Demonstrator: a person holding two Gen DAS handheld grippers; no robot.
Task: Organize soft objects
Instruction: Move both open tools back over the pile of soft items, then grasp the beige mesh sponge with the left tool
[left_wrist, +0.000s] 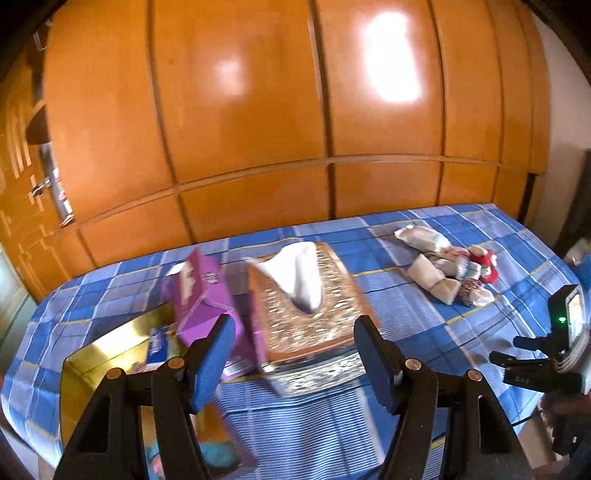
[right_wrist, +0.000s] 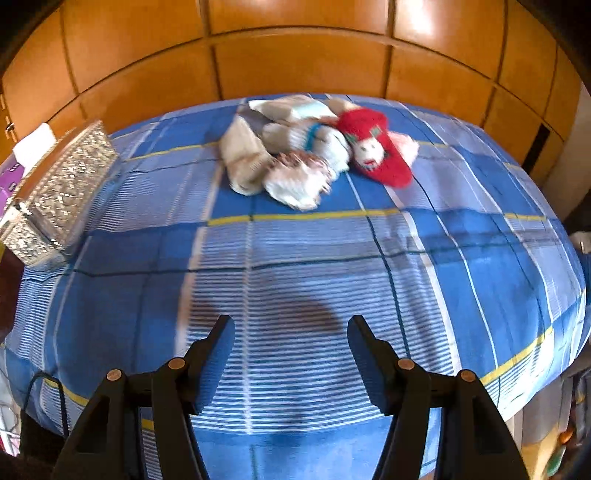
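Socks, a loose woolly heap (right_wrist: 310, 147) on the blue checked bed (right_wrist: 332, 258), we have not sorted; both tongs (left_wrist: 295, 354) (right_wrist: 291, 354) open, empty.

A home bedroom. Bed w/ blue plaid sheet (right_wrist: 295, 258) fills the view; glossy orange wood wardrobe doors (left_wrist: 240, 110) run wall-to-wall behind it at 12 o'clock. On the bed: ornate tissue box (left_wrist: 310, 314) at 9 o'clock, pile of socks (right_wrist: 314, 147) toward 12.
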